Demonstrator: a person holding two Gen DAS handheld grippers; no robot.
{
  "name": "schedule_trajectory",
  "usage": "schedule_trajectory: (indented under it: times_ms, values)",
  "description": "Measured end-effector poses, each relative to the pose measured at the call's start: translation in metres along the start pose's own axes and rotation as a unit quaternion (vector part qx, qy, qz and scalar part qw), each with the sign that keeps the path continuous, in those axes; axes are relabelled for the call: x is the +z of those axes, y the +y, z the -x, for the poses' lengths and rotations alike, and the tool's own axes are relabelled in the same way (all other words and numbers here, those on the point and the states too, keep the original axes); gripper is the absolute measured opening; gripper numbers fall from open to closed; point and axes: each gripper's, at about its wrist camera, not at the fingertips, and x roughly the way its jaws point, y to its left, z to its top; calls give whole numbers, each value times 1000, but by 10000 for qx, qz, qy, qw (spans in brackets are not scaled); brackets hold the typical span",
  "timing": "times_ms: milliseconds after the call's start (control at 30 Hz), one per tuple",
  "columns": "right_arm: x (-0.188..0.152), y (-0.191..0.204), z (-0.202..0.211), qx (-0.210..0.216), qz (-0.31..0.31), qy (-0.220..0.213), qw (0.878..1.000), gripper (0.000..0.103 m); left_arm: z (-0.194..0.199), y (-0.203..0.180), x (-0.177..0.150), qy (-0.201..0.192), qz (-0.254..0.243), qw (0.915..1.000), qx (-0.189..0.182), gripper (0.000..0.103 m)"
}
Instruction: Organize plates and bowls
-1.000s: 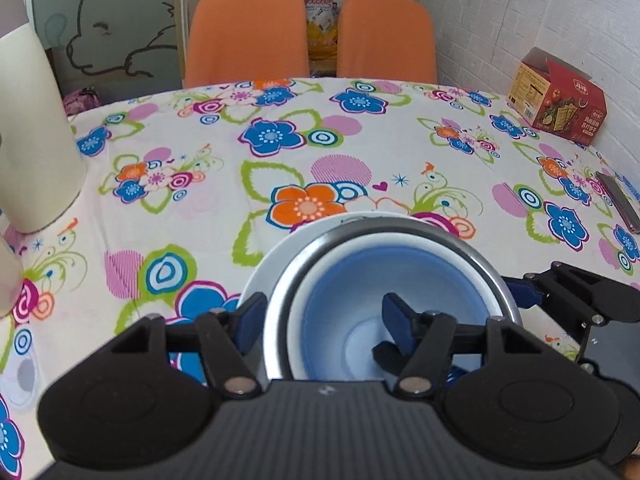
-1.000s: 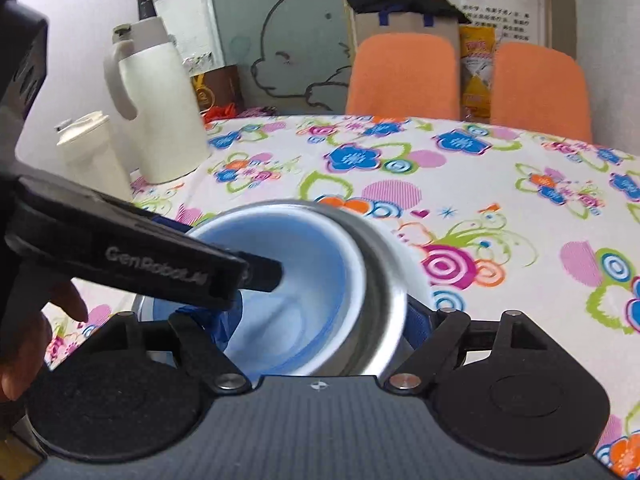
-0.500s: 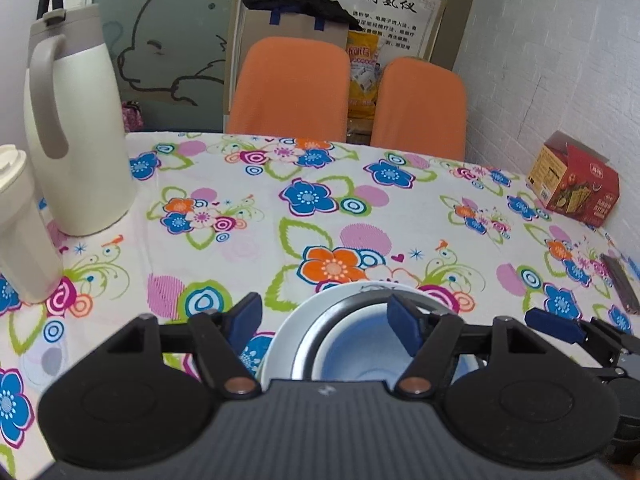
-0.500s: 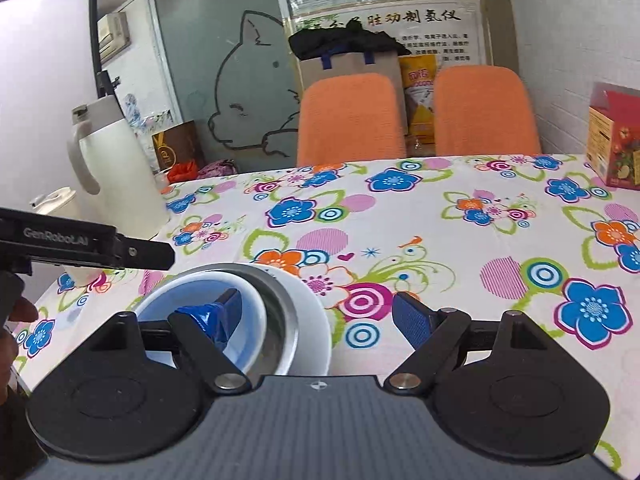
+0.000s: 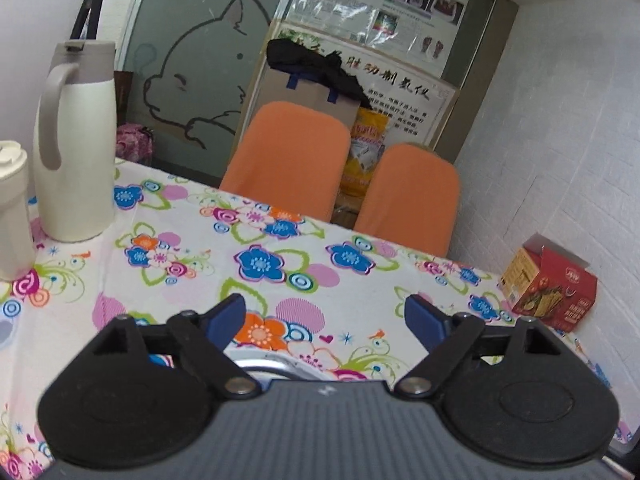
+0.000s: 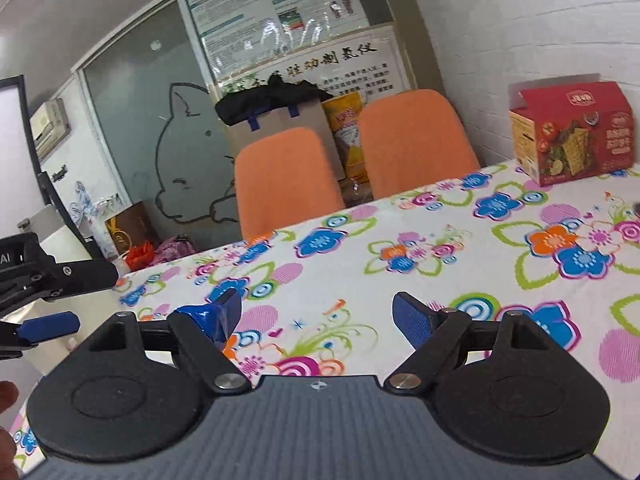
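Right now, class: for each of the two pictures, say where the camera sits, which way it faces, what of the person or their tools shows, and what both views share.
Left wrist: sits behind the left tool, facing across the floral tablecloth toward the orange chairs; open fingers, bowl rim below.
Right wrist: sits behind the right tool, facing the same way; the left tool and a fingertip show left.
Shared: chairs, red box, cat drawing.

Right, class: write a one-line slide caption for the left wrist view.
Open left gripper above a metal bowl rim on the floral tablecloth.
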Motion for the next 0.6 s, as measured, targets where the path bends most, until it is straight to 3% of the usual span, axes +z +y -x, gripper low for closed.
schedule_trajectory:
  times_ms: [100,200,433,600]
  values:
    - [-13,-14,-4,-209,115,223,9995,70,-13,-18,-10,168,-430,9987,193,87]
    - [-12,-31,-5,-262,131,288,9992,70,-23,-32,-19,235,-550,9973,432,87]
    - [-13,-66,-6,-237,-32,670,9975,70,-33,-41,-37,260,-271,9956,858,87]
    - [-14,-65,-7,-55,50,834,9965,70,-31,-36,-38,215,-112,9920,1240,87]
